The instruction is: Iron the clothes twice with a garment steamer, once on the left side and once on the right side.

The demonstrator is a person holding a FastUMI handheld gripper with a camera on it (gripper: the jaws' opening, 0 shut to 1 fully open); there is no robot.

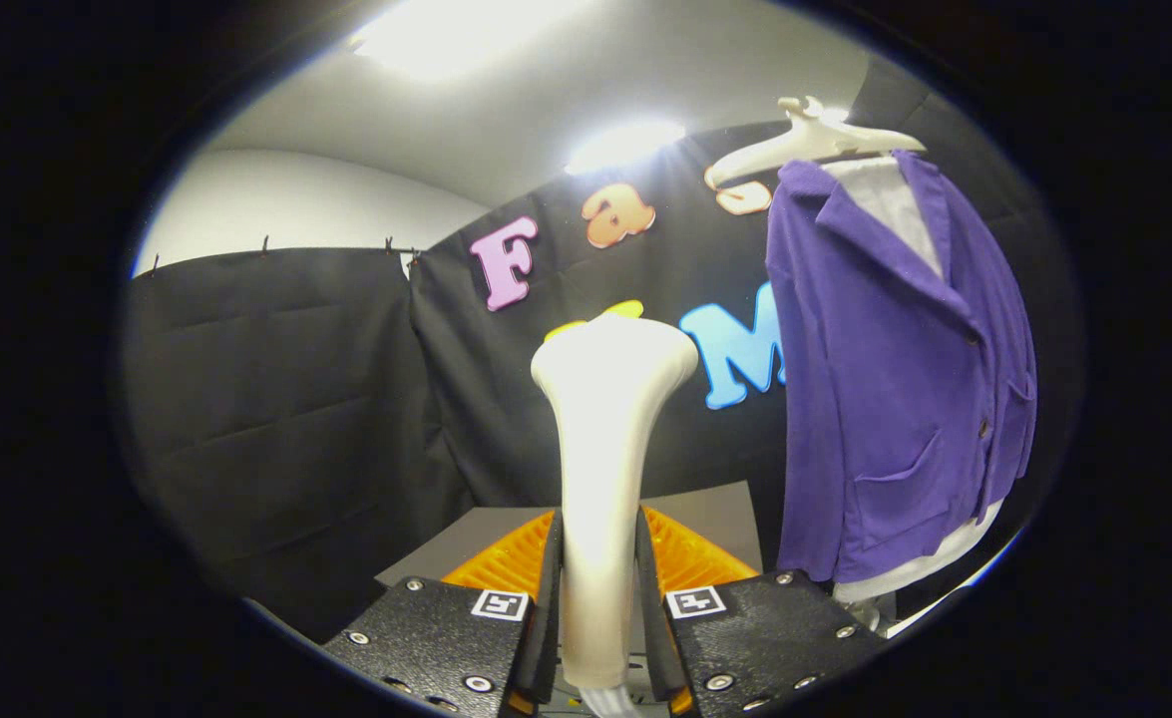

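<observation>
Gripper (600,588) — fingers closed narrow on the handle of the garment steamer (605,469), one finger pressing each side of the shaft. The steamer stands upright between them, its flared head at the top, rising ahead of the fingers against the black cloth wall (276,399).

The clothes: a purple jacket (895,399) over a white inner garment (890,204), hung on a pale hanger (810,140). It hangs off to the right of the steamer and beyond the fingers, well apart from the steamer's head — no contact between head and fabric. The jacket front faces the gripper, lapels open, a pocket low on the front; the white hem shows below the purple.

A grey table surface (715,519) lies just beyond the fingers, below the steamer.

Progress, as judged: the pick-up looks done, since the steamer is gripped and held clear of the table. Whether either pass has been made cannot be told; the fabric gives no sign either way, and no steam is visible. With the head this far from the jacket and not turned toward it, the likeliest reading is that ironing proper lies ahead: bring the head across to the jacket, run one side, then the other. Both passes are best counted as outstanding.
</observation>
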